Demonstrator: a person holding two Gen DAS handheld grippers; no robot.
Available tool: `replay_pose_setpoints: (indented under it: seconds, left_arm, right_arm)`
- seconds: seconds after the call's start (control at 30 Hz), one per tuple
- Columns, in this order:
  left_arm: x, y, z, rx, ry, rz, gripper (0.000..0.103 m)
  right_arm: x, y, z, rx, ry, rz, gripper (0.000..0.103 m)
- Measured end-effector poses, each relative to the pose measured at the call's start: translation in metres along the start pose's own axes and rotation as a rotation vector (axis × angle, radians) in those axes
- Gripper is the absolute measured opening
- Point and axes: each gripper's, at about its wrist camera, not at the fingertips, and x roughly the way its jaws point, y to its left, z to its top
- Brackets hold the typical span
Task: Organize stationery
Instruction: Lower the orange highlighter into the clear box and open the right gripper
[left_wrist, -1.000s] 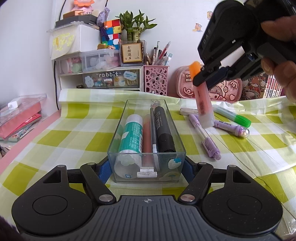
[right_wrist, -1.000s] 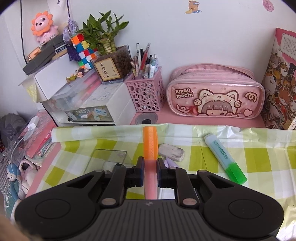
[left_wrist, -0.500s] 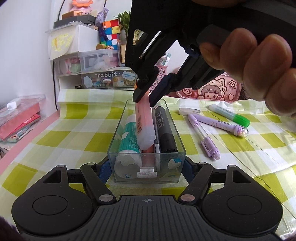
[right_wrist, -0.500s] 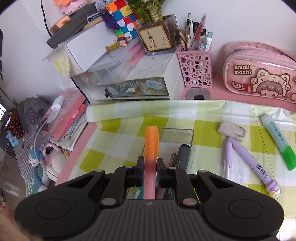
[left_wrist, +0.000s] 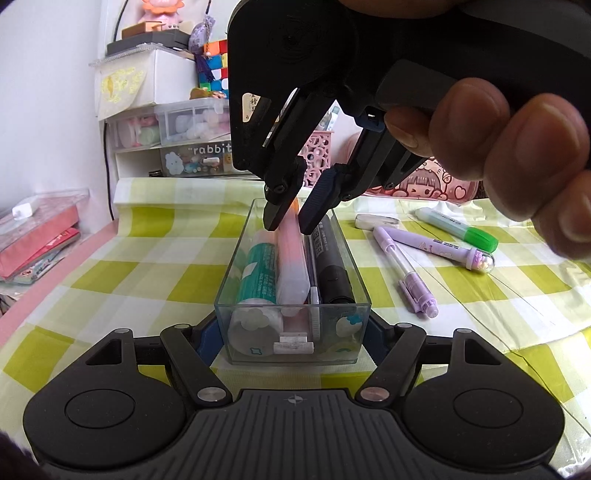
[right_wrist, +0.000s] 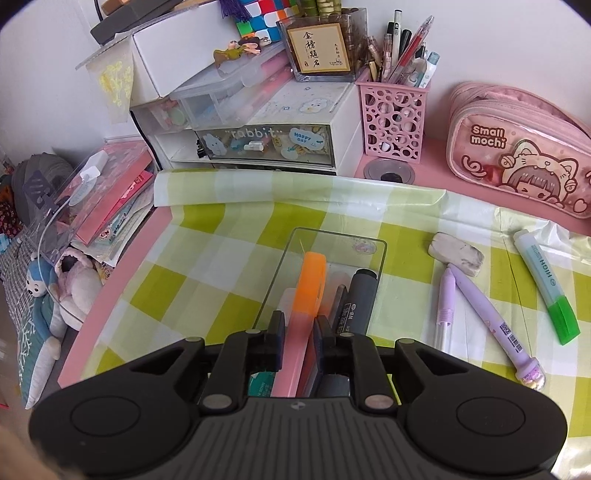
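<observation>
My left gripper is shut on the near end of a clear plastic box, one finger on each side wall. Inside the box lie a teal glue stick, a black marker and a thin pen. An orange-capped pink highlighter rests on top of them, lengthwise. My right gripper reaches down from above and is shut on the highlighter's far part. In the right wrist view the highlighter sticks out between that gripper's pads, over the box.
On the checked cloth right of the box lie two purple pens, a green highlighter and a white eraser. Behind stand a pink pencil case, a pink pen holder and white drawers. A person's fingers fill the upper right.
My right gripper carried the orange highlighter from the right to above the box and lowered it in, tilting it flat. The left gripper and the box have not moved.
</observation>
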Motion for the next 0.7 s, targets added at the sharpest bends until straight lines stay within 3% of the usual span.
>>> replay_pose_setpoints:
  seconds: [0.2,0.43,0.7]
  left_arm:
    - [0.000,0.000,0.000,-0.001,0.000,0.001,0.072]
    - [0.000,0.000,0.000,-0.001,0.000,0.001,0.072]
    - [0.000,0.000,0.000,-0.001,0.000,0.001,0.072]
  right_arm:
    - [-0.006,-0.002,-0.007,0.018,-0.018,-0.020,0.013]
    - [-0.011,-0.007,-0.012,0.044,-0.018,0.052,0.013]
    - [-0.021,-0.016,-0.011,0.051,-0.070,0.053,0.013]
